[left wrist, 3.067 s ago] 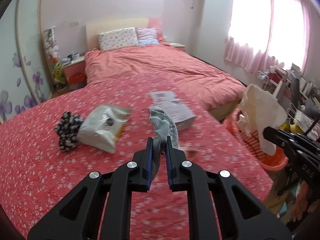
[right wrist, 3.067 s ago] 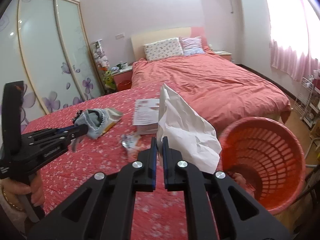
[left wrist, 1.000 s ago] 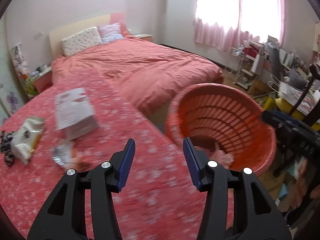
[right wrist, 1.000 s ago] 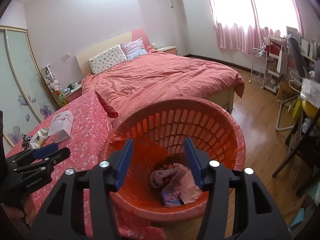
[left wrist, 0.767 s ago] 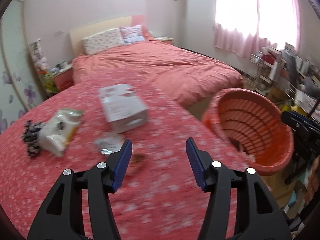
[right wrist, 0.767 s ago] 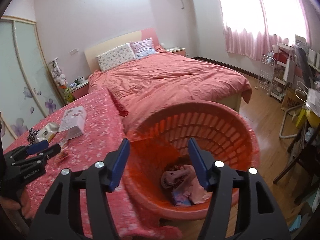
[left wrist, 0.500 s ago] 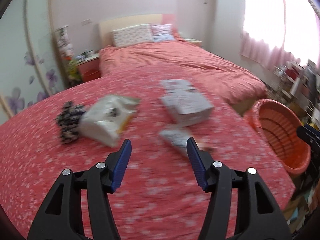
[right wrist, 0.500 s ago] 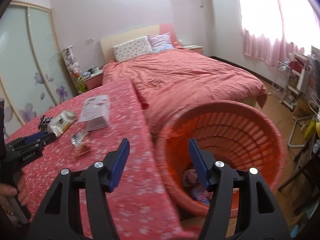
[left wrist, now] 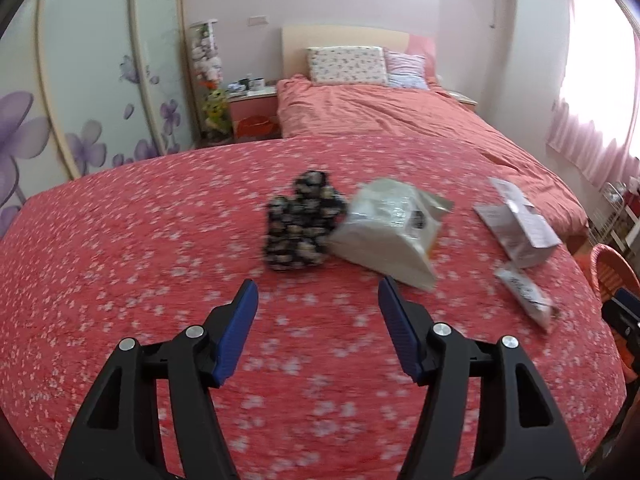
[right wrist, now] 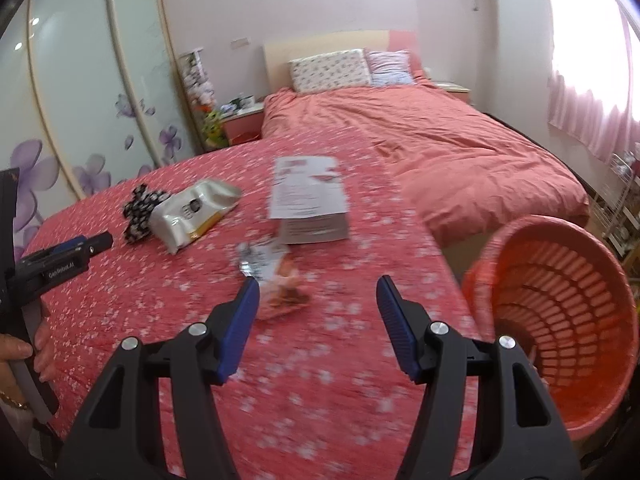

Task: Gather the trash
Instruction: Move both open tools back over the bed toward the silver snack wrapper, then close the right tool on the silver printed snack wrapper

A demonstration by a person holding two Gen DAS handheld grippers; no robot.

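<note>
Both hand-held grippers stand apart with nothing between their blue pads; the left hand-held gripper [left wrist: 318, 292], its jaws opening, hangs over the red flowered cloth of the table [left wrist: 120, 248], aimed toward the white snack bag [left wrist: 386, 232]; the right hand-held gripper [right wrist: 318, 290] hangs over the same cloth with a crumpled wrapper [right wrist: 276, 276] just ahead of its left pad. Left of the white snack bag, touching it, lies a black patterned bundle [left wrist: 300, 224]; right of the bag sits a white box [right wrist: 310, 204]; farther right, off the table's edge, stands the orange basket [right wrist: 560, 312]; beyond lies a bed [right wrist: 440, 132].
</note>
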